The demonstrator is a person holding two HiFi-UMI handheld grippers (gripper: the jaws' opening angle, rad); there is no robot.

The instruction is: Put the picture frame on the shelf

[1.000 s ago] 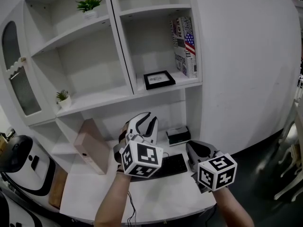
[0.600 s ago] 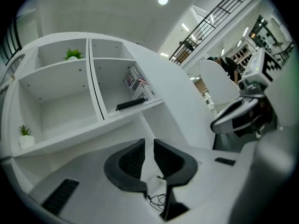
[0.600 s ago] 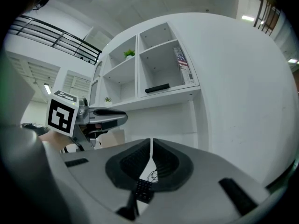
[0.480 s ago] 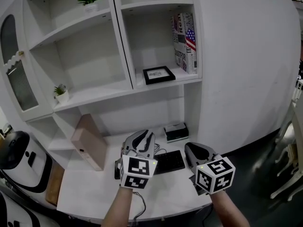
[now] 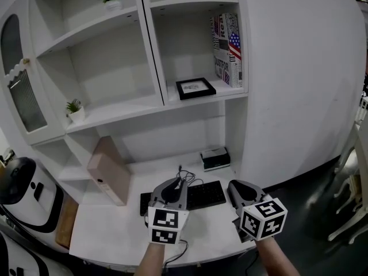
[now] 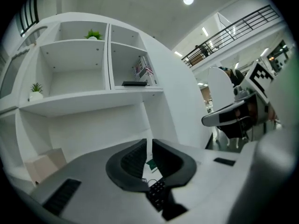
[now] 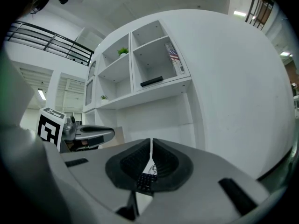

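Nearest me, my left gripper [image 5: 175,184] and right gripper [image 5: 236,187] hover over the worktop [image 5: 115,234] by the keyboard [image 5: 202,195], both with jaws pressed nearly together and nothing between them. Beyond, the picture frame [image 5: 196,88] lies flat on the shelf [image 5: 231,97], so I judge the placing done and only the retreat left. Against a second ago, the left gripper has dropped lower and closer to me; the frame has not moved
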